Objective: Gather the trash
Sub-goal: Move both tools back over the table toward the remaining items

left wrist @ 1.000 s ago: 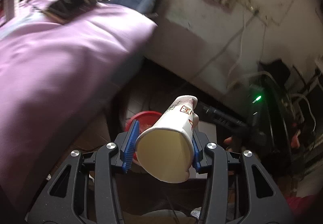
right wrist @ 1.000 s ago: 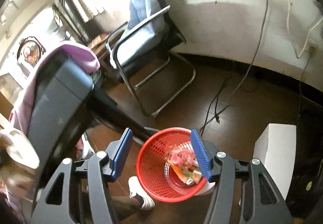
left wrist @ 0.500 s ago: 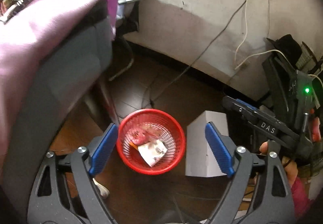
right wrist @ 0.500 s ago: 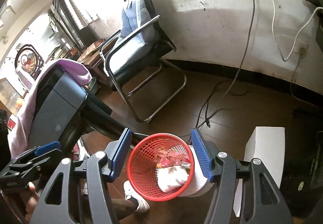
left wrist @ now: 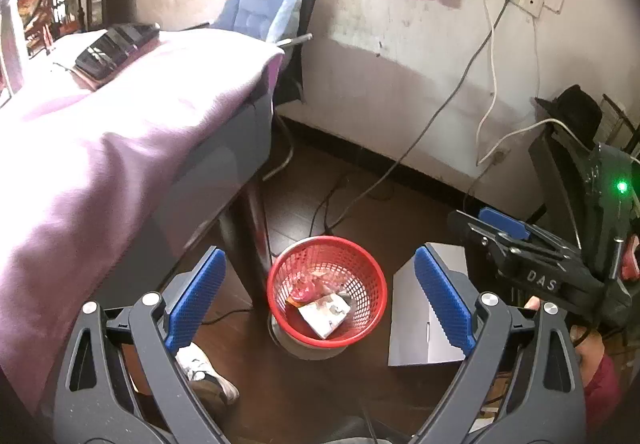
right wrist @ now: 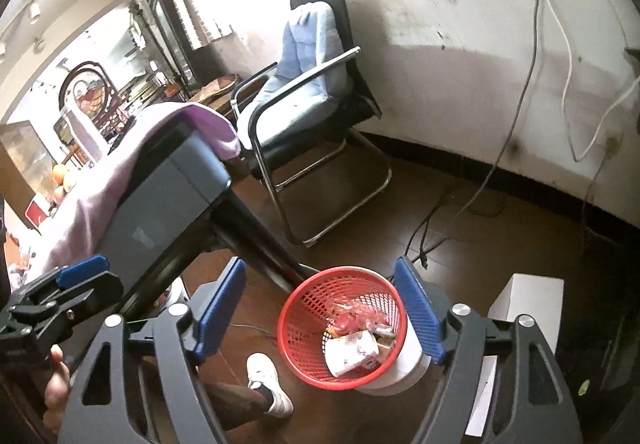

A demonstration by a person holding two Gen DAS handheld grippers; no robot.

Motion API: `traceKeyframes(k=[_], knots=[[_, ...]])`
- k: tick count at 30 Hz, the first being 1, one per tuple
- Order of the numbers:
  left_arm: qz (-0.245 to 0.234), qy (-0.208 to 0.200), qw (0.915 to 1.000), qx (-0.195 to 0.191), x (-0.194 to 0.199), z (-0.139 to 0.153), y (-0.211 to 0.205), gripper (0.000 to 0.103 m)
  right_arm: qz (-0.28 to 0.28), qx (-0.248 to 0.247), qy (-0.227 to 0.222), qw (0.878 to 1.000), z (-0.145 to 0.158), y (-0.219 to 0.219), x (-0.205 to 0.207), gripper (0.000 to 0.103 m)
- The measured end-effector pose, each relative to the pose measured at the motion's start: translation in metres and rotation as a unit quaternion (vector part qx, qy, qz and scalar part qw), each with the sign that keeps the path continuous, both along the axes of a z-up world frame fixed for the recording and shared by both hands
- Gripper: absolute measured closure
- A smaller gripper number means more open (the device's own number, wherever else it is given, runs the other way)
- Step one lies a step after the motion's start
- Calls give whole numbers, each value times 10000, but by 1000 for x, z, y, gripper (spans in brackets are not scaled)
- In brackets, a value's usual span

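Observation:
A red mesh trash basket [left wrist: 362,276] stands on the dark wood floor beside the table leg; it also shows in the right wrist view [right wrist: 304,308]. Inside lie a white paper cup [left wrist: 325,315], which also shows in the right wrist view [right wrist: 352,355], and pink and orange wrappers [left wrist: 306,286]. My left gripper [left wrist: 320,302] is open and empty above the basket. My right gripper [right wrist: 320,314] is open and empty, also above the basket. Each gripper shows in the other's view, the right one [left wrist: 520,256] and the left one [right wrist: 60,292].
A table with a purple cloth [left wrist: 100,148] stands on the left. A black chair with a blue cushion [right wrist: 304,84] stands by the wall. A white box [left wrist: 424,320] sits right of the basket. Cables [left wrist: 360,196] lie on the floor. My shoe [right wrist: 268,384] is near the basket.
The left gripper held the paper cup a second ago; it opened and the cup now lies in the red basket. Both grippers have lifted and pulled back from the basket.

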State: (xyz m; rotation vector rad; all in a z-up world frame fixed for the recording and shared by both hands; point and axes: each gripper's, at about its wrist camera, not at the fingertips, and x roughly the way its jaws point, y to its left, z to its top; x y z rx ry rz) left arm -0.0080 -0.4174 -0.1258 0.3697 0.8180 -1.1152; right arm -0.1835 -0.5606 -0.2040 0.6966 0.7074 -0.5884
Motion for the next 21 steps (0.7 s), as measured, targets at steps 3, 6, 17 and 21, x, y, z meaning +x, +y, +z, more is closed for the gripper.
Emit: traceKeyframes(k=[3,6,17,21], knots=[[75,-128,9998,-96,-4,11,8,10,74,-84,-57,9999,12,7,-2,19],[198,-277,9992,-218,-5,22,21,8,142,-157,-102,9997,22,14,-3,17],[1016,-563,9910,-666,21,61,91,7,474,-325,-252,9980,52,42,7,14],[1454,-599,9832,-928,41,80,127,7,627,-399,-283,9968,63,55,13,13]])
